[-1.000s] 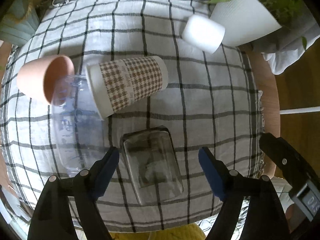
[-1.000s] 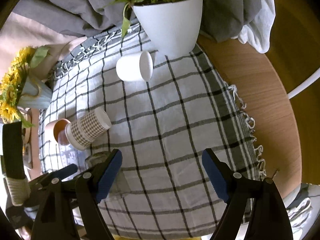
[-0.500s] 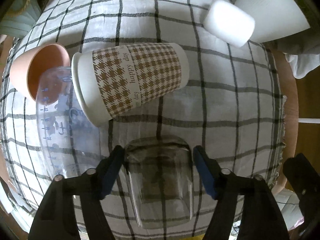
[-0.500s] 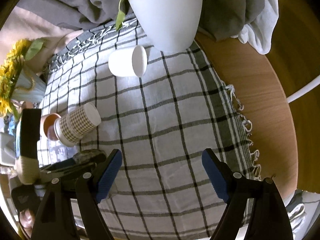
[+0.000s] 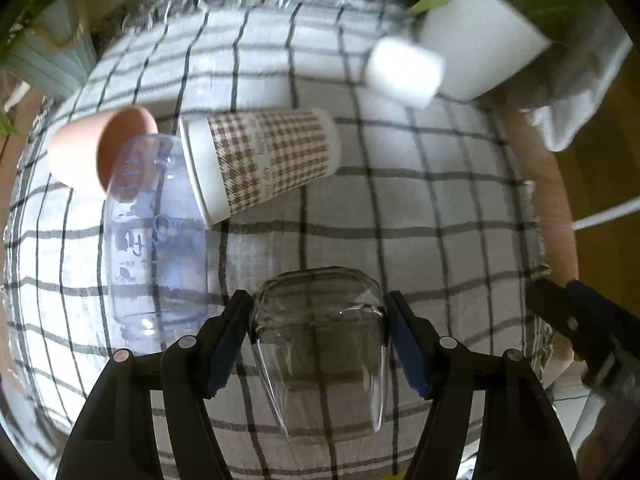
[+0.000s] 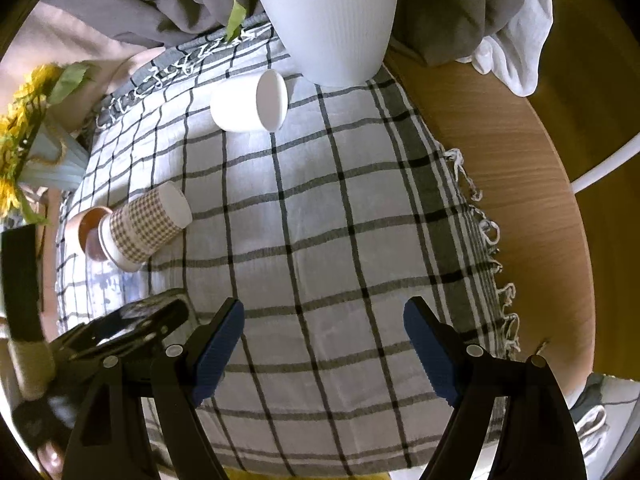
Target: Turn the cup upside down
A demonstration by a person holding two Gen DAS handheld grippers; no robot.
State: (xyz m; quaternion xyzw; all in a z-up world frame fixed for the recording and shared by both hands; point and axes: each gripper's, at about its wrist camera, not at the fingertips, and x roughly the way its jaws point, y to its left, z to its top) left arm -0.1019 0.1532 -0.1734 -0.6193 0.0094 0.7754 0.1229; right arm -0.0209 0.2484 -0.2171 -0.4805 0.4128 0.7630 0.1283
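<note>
Pinching the clear glass cup (image 5: 320,344), left gripper (image 5: 318,336) fingers; right gripper (image 6: 322,350) fingers spread, empty.

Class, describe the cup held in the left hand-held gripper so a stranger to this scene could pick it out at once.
Start at the checked tablecloth with several cups lying on their sides. Near its front edge, the left hand-held gripper is shut on the glass cup. It alone is plain clear glass with no print; its neighbours are printed plastic, patterned paper, pink and white.
</note>
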